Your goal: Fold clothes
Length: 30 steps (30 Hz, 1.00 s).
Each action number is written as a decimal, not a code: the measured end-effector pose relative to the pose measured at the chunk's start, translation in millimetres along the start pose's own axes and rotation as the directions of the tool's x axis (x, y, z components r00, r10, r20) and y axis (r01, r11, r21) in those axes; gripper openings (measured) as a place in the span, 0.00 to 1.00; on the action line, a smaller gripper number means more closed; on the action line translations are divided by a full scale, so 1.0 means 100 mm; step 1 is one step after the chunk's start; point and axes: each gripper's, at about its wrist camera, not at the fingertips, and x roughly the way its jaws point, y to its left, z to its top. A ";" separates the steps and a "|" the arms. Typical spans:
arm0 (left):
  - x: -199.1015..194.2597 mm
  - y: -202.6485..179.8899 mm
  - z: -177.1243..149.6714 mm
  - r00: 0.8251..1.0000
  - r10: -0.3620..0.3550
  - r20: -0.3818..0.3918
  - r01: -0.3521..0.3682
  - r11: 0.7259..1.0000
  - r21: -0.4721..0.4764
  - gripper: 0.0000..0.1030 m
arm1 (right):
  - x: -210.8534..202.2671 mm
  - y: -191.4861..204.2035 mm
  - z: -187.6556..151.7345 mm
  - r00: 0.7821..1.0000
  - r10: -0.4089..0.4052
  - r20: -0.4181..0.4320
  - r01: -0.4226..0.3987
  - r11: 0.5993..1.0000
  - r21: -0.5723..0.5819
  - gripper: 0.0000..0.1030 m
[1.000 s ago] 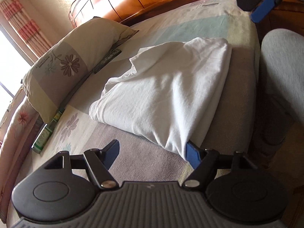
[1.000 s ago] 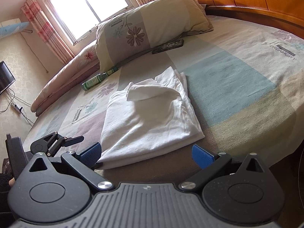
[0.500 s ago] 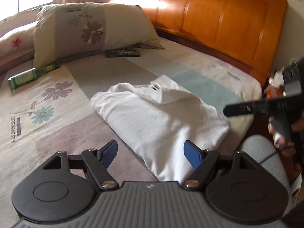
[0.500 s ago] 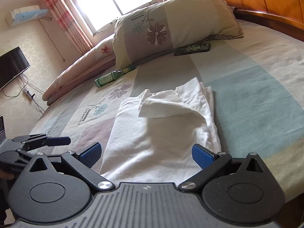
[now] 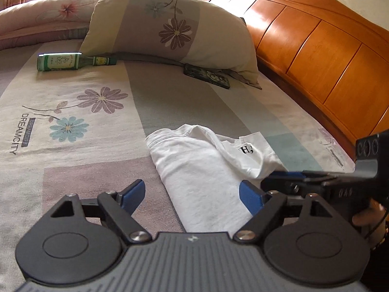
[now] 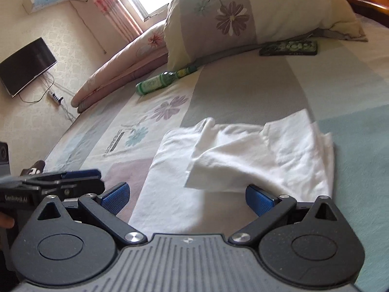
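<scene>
White T-shirt [image 5: 206,170] lies on the patterned bedspread [image 5: 73,126] near the bed's front edge, already folded into a narrow stack, with one loose flap [image 6: 218,165] turned back over the top and black lettering showing near the neck end. Left gripper [image 5: 192,192]: jaws have just been opening and now stand wide, empty; its right pad sits over the near edge of the shirt, but whether it touches the cloth cannot be told. Right gripper [image 6: 187,194]: jaws wide apart, nothing held, hovering over the near end of the shirt. The two grippers are close beside each other, each visible in the other's view. Judgement: mid-fold, between grasps; the long folds look done and the remaining step is probably the crosswise fold. Next move calls for each gripper to pinch a near corner through all layers, lift together and carry the near end over the far end. Risk: the loose flap may bunch.
</scene>
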 end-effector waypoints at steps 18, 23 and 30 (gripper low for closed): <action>0.94 -0.34 0.16 0.968 -0.236 -0.089 0.242 0.969 0.059 0.87 | -0.36 -0.02 -0.58 0.990 -0.122 -0.066 0.119 0.992 -0.048 1.00; 0.96 -0.38 0.15 0.977 -0.174 -0.120 0.186 0.978 0.097 0.86 | -0.47 -0.04 -0.68 0.987 -0.128 -0.098 0.124 0.991 -0.045 1.00; 0.63 -0.31 0.29 0.983 -0.169 -0.075 0.176 0.979 0.105 0.90 | -0.20 0.16 -0.14 0.989 -0.150 0.015 0.149 0.949 -0.277 1.00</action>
